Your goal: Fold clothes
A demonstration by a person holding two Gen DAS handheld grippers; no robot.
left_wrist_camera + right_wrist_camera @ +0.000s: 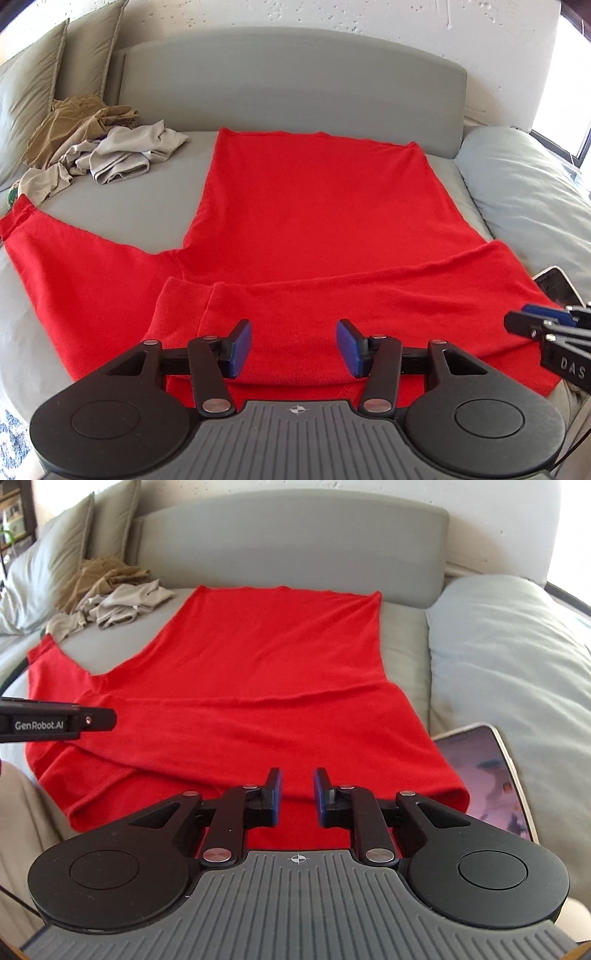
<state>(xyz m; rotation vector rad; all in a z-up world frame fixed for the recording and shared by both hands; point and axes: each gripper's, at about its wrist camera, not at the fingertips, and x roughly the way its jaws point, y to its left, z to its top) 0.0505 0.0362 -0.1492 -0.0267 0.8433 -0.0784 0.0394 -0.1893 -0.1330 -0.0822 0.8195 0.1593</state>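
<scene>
A red long-sleeved shirt [314, 206] lies flat on a grey bed [140, 206], its hem toward the headboard. One sleeve [55, 254] stretches out to the left. The other sleeve [258, 731] is folded across the chest. My left gripper [293, 347] hovers open over the shirt's near edge, nothing between its blue pads. My right gripper [297, 794] is open with a narrower gap, over the same near edge [295, 830] further right. Each gripper shows at the side of the other's view: the right gripper [543, 325], the left gripper [66, 723].
A heap of beige and tan clothes [99, 151] lies at the back left by two pillows [33, 88]. A grey padded headboard [295, 85] runs behind. A pale duvet [509, 657] is bunched on the right, and a phone [491, 775] lies next to the shirt.
</scene>
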